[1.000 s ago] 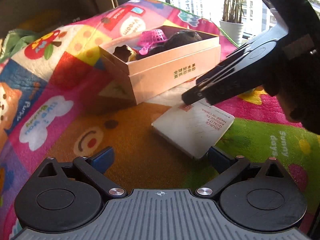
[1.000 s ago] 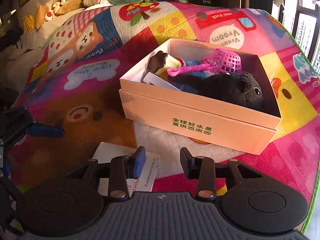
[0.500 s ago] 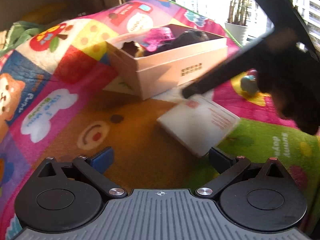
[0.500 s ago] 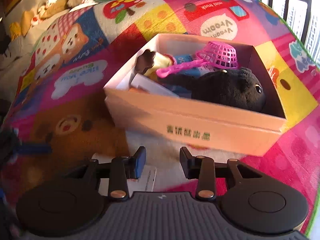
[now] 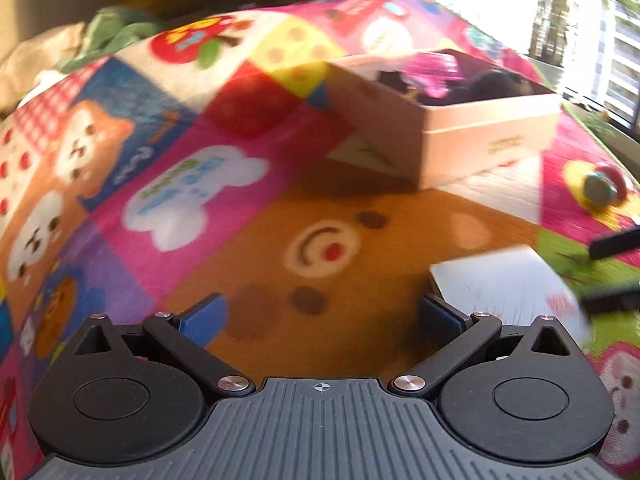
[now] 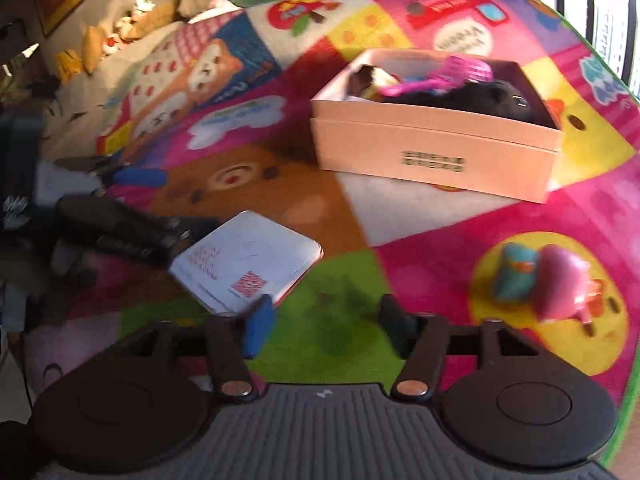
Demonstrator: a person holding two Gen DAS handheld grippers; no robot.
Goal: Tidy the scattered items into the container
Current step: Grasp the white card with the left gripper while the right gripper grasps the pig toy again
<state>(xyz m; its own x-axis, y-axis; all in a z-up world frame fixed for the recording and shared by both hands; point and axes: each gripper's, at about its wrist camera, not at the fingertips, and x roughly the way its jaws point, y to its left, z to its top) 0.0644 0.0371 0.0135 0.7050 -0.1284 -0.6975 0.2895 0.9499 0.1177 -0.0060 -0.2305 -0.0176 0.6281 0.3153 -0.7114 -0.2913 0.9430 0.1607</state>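
The pale pink rectangular cardboard box [image 6: 436, 160] sits open-topped on the bright patchwork cartoon play mat [image 6: 420, 240], towards its far side. Inside it, a black plush toy [image 6: 472, 98] fills the right end, a pink plastic mesh scoop [image 6: 460, 74] with its handle lies across the middle, and a dark brown and cream object [image 6: 370, 76] sits at the left end; a bit of blue shows beneath the scoop, but I cannot tell what it is. In the left wrist view the same box [image 5: 480, 136] is blurred, with the pink scoop and the dark plush just showing over its rim.

Outside the box, a flat white square packet with red print [image 6: 248, 260] lies on the mat on the near side, well apart from the box. To the right, on a yellow circle of the mat, a small teal toy [image 6: 516, 276] and a rounded pink toy [image 6: 564, 288] lie touching each other.

The right gripper [image 6: 324, 320] hovers over the green patch just beside the packet's near corner; its jaws are opening and nothing is between them. The left gripper [image 5: 320, 316] has its jaws spread wide and empty over the brown bear face on the mat, with the white packet [image 5: 508, 284] just beyond its right finger.
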